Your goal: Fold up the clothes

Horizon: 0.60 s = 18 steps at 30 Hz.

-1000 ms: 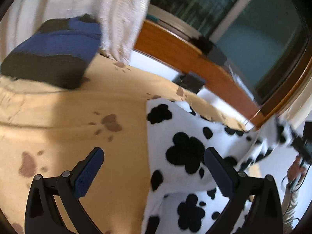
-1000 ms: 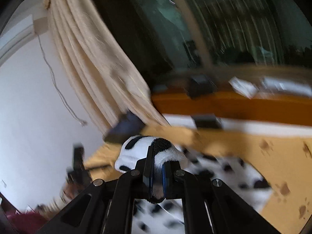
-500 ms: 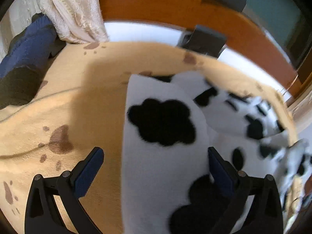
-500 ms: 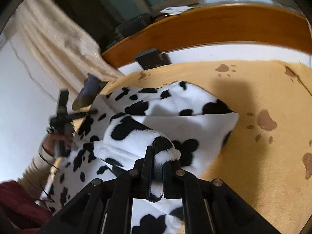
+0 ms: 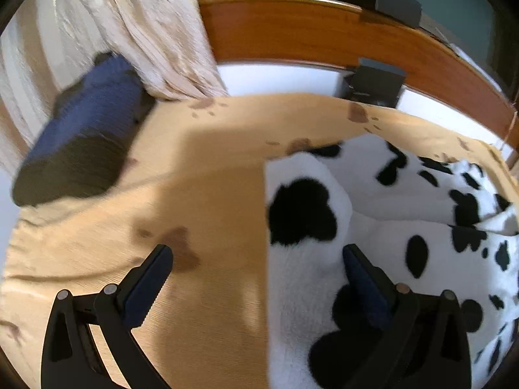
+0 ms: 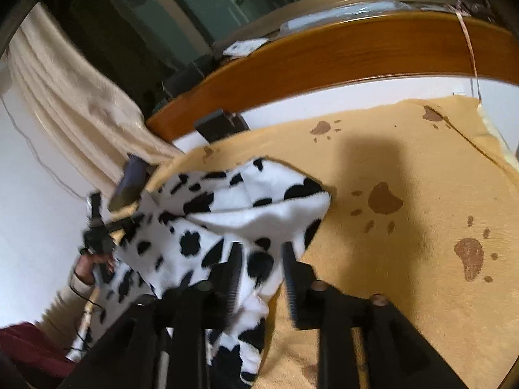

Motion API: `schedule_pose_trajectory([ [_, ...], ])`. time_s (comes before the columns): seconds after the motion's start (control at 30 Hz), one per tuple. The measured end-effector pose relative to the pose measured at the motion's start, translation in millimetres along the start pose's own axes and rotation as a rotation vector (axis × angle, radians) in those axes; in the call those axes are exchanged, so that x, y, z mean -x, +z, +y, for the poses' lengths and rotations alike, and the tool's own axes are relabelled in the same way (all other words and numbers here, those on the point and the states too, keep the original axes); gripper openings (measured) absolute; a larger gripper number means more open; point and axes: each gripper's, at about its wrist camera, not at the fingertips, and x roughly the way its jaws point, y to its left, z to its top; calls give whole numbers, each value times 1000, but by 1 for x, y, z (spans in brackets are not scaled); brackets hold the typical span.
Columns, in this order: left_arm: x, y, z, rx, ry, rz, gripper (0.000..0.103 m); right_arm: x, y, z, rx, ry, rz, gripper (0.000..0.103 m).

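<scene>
A white fleece garment with black cow spots (image 5: 389, 227) lies folded over on a tan bedspread with brown paw prints (image 5: 201, 188). My left gripper (image 5: 256, 272) is open, its right finger over the garment's left edge and its left finger over bare bedspread. In the right wrist view the same garment (image 6: 246, 214) lies with its folded corner pointing right. My right gripper (image 6: 262, 275) is open just above the garment's near edge, with nothing between its fingers. My left gripper (image 6: 97, 230) and the hand holding it show at the far left.
A folded blue and black garment (image 5: 81, 139) lies at the bed's far left by a cream curtain (image 5: 146, 29). A wooden headboard (image 5: 324, 32) runs along the back, with a dark box (image 5: 373, 81) in front of it.
My right gripper has opened and let go of the cow-spot fabric, which now lies folded on the bed. My left gripper has drawn back a little and stayed open.
</scene>
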Motion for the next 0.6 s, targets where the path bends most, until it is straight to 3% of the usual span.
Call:
schedule_pose_trajectory([
  [0.07, -1, 2, 7, 10, 28, 0, 103, -11, -3, 5, 2, -7, 14, 72],
  [0.23, 11, 3, 21, 112, -99, 20, 103, -45, -1, 11, -37, 36, 51, 72],
  [0.33, 34, 5, 21, 161, -231, -11, 103, -62, 0, 29, 25, -21, 82, 70],
  [0.37, 39, 5, 18, 166, -284, -17, 103, -67, 0, 36, 48, -54, 97, 53],
  [0.4, 41, 4, 9, 145, -348, -10, 103, -71, 0, 42, 73, -77, 116, 30],
  [0.47, 40, 0, -14, 82, -482, 15, 103, -70, 3, 52, 105, -101, 112, 26],
  [0.5, 36, -3, -28, 17, -458, 26, 103, -66, 6, 58, 125, -122, 96, 24],
  [0.53, 29, -6, -44, -66, -385, 37, 103, -62, 10, 65, 147, -146, 75, 24],
  [0.6, 12, -11, -43, -75, -304, 64, 103, -51, 16, 82, 230, -250, 15, 24],
])
